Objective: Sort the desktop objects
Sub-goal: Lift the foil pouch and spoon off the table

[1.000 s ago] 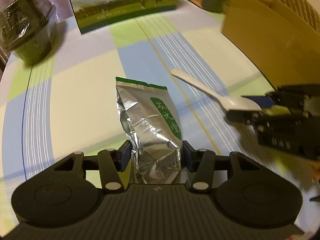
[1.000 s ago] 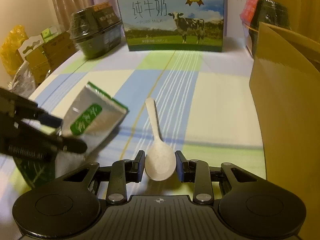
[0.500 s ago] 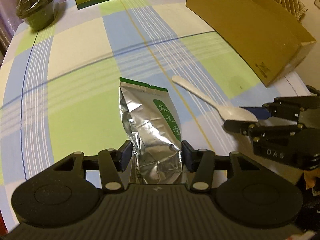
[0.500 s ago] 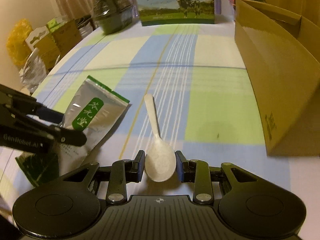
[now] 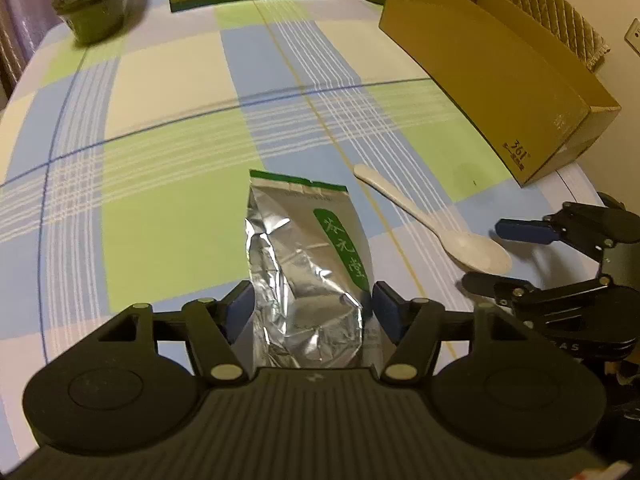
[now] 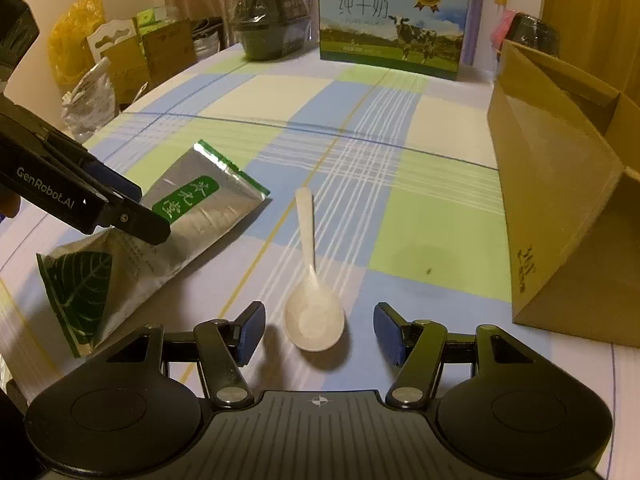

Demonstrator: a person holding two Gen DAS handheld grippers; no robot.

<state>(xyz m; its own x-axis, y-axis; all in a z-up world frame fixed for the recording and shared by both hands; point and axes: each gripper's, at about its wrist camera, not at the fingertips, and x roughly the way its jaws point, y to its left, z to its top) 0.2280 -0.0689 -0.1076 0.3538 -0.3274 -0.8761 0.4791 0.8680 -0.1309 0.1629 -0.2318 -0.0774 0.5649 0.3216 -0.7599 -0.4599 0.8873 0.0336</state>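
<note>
The left claw (image 5: pixel 314 308) is clamped on the lower end of a silver foil pouch (image 5: pixel 308 256), its blue pads pressed against both crumpled sides. The pouch's sealed green top points toward twelve o'clock in the left wrist view, and most of its length appears to lie on the checked tabletop (image 5: pixel 172 216). The right claw (image 6: pixel 318 332) stands apart, its jaws wide on either side of the bowl of a white spoon (image 6: pixel 314 316) without touching it. The spoon lies flat, handle running toward twelve o'clock in the right wrist view.

The step in hand looks like a paired pick-up: pouch already gripped, spoon bracketed but loose. An open cardboard box (image 6: pixel 560 200) sits at about two o'clock from the spoon, well apart from it, and is the likely bin for sorted items.

Next, the right claw needs to close on the spoon's bowl. The bowl is smooth, shallow and rounded, so the pads should meet its widest part squarely or it may squirt out. Then both items lift clear and travel toward the box.
</note>
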